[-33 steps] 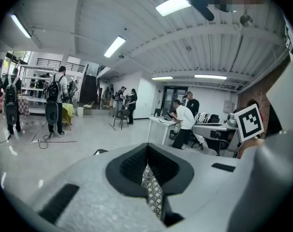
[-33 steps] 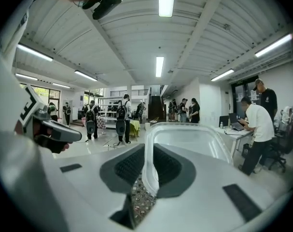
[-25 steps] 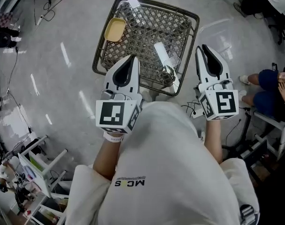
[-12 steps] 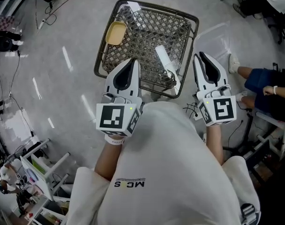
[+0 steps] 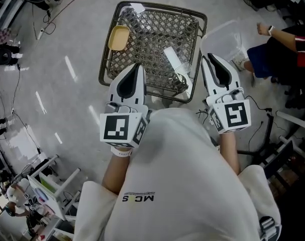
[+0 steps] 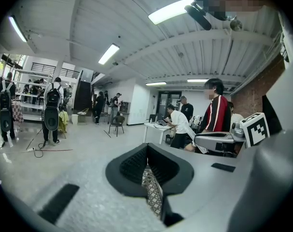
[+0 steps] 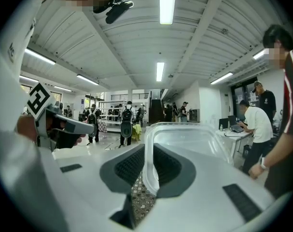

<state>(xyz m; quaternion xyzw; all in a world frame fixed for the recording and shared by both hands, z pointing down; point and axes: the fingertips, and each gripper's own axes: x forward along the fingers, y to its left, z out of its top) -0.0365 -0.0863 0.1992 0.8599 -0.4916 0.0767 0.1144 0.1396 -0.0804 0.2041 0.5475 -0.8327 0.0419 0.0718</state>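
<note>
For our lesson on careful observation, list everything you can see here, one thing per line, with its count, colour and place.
wire basket: one, dark metal mesh, below and ahead of both grippers
tray: one, yellow, far left corner inside the basket
tube: one, white, lying inside the basket toward its right
small metal item: one, shiny, near right corner of the basket; kind unclear
clear container: one, transparent, right of the basket
bystander: one, red-and-black top, blue shorts, far right
left gripper: one, white, shut on nothing, above the basket's near edge
right gripper: one, white, shut on the clear container's rim
shirt: one, white, bottom centre
</note>
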